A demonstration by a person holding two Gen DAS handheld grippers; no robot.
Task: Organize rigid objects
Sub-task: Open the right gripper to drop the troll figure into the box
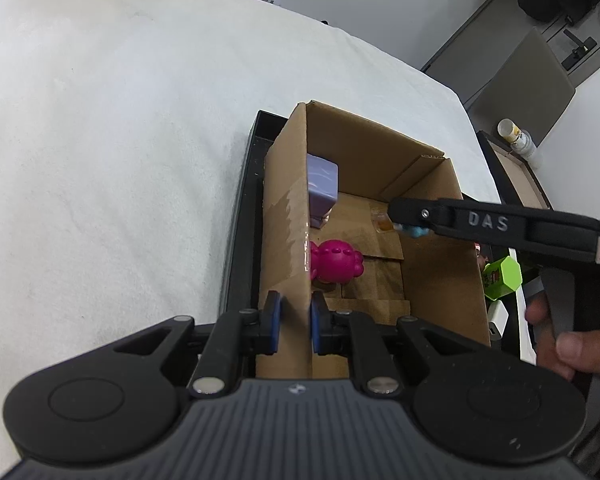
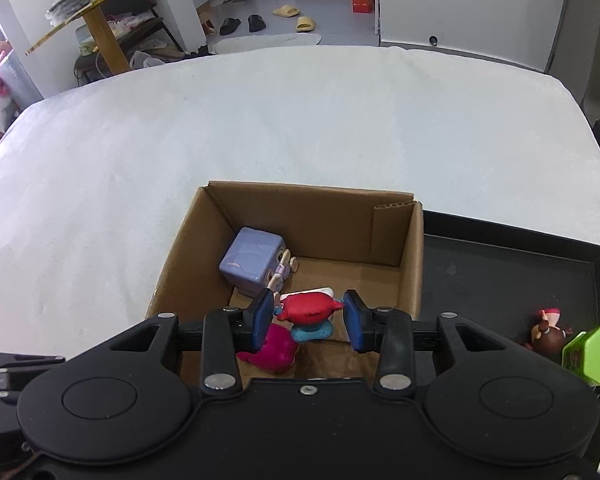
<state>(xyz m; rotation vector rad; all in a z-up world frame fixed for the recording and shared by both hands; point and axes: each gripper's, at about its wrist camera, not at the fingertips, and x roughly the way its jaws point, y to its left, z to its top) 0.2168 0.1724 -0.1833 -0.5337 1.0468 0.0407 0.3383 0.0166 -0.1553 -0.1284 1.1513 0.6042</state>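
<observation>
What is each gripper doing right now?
Left gripper: shut on the cardboard box wall.
Right gripper: open, holding nothing, above the red and blue toy.

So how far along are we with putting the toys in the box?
Done: the purple cube toy and magenta figure lie in the cardboard box. In hand: the open right gripper flanks a red and blue figure; the left gripper clamps the box wall. Left: the brown figure and green block.
</observation>
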